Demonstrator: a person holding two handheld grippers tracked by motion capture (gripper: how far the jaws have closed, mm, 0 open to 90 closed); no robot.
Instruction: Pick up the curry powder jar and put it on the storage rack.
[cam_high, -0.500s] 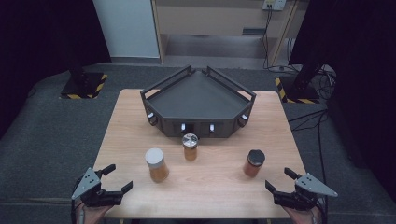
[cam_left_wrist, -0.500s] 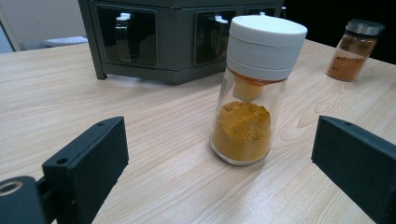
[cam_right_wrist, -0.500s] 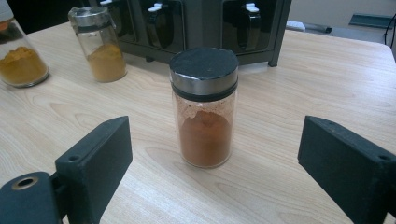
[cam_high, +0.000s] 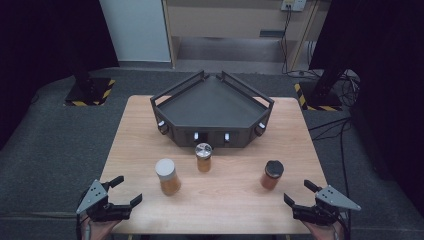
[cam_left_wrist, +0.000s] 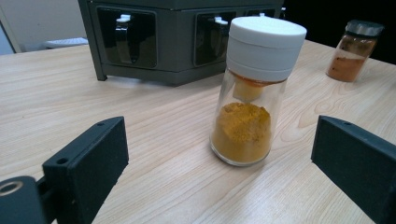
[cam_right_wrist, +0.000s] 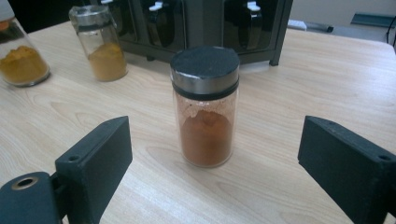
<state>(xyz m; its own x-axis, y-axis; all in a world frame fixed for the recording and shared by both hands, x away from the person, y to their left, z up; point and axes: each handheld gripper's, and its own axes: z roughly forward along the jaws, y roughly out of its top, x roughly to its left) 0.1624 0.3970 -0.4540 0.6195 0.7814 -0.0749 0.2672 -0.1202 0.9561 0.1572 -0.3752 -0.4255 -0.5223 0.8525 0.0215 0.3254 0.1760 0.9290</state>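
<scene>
Jars of spice stand in a loose row on the counter (cam_high: 125, 145), and each one stands upright with its lid on so nothing spills.

On the left, the left gripper (cam_high: 122, 192) sits low near the front edge of the counter. Its jaws are wide apart and hold nothing. It points at the white-lid jar (cam_high: 166, 176), as if lining up to grab it. In the left gripper view this jar (cam_left_wrist: 252, 91) sits between the two jaws but farther out, not touched by them. It is clear glass, less than half full of yellow powder.

Next comes the silver-lid jar (cam_high: 203, 157). It stands just in front of the dark rack (cam_high: 212, 107), close to the little slots in the rack's front wall. It also has yellow-orange powder at the bottom. The rack's flat top holds nothing. I think the jars are set out in front of it because they belong in it.

Then comes the black-lid jar (cam_high: 272, 174), about half full of red-brown powder. In the right gripper view it (cam_right_wrist: 205, 107) stands right in the middle, ahead of the jaws.

Last, on the right, the right gripper (cam_high: 296, 194) waits near the front edge. Its jaws are spread wide too, with nothing in them, aimed at the black-lid jar.
</scene>
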